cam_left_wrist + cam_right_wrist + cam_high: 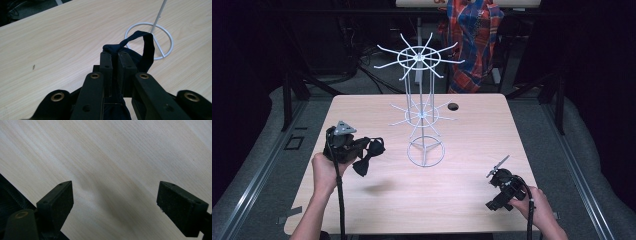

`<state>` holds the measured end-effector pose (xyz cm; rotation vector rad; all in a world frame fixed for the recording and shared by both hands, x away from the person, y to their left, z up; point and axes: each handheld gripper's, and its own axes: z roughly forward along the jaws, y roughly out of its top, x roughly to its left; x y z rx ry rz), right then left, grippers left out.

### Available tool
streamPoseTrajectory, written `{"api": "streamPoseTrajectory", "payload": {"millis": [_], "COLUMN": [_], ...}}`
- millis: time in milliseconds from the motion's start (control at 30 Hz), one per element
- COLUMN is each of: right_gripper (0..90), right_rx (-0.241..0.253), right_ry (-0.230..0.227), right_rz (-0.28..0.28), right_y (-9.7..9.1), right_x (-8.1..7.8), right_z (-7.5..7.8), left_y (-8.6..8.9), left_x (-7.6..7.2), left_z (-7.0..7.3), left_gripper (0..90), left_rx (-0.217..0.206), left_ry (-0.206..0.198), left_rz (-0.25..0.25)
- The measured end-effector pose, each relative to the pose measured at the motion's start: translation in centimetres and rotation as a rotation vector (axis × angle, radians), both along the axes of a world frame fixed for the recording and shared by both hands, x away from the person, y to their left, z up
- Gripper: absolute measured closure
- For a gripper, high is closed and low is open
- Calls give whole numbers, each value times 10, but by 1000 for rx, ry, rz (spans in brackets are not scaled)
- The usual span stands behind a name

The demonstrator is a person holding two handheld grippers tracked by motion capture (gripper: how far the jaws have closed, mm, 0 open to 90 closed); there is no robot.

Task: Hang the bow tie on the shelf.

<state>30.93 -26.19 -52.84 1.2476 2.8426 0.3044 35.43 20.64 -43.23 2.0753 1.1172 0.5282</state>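
A light wooden table (377, 200) fills the near part of the scene, and grey floor with metal rails lies on both sides of it. At the near left, the person's left hand (324, 170) holds the left gripper (362, 152) above the table; in the left gripper view its two jaws stand tightly together and pinch a dark blue bow tie (140, 47), whose strap makes a loop that sticks out beyond the jaws. In the high view the bow tie (369, 155) hangs in the air just beside the stand, not touching the table. At the near right, the right hand (534, 205) holds the right gripper (498, 167) low over the table, well apart from the bow tie. In the right gripper view its jaws are wide apart, with only the bare wood between them. Farther, near the middle of the table, stands a white wire stand (424, 107) with a ring base and two tiers of hooks; no item hangs on the hooks. Behind it there is a small round hole (453, 106) in the tabletop. Beyond the table the room is dark, with cables on the floor and a red and blue plaid cloth (472, 40) hanging at the back.
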Motion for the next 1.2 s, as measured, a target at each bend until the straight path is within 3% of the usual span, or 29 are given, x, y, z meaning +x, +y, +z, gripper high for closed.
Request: {"api": "streamPoseTrajectory", "payload": {"millis": [733,1200], "right_gripper": [138,138], "right_rx": [6,-9], "right_ry": [2,5], "right_rz": [0,10], "right_y": [0,0], "right_x": [0,1], "right_z": [0,0], "left_y": [-12,-16], "left_x": [4,0], "left_z": [16,38], "left_gripper": [835,836], "left_rx": [-35,-50], "left_ry": [-37,-89], "left_rz": [-27,-46]}}
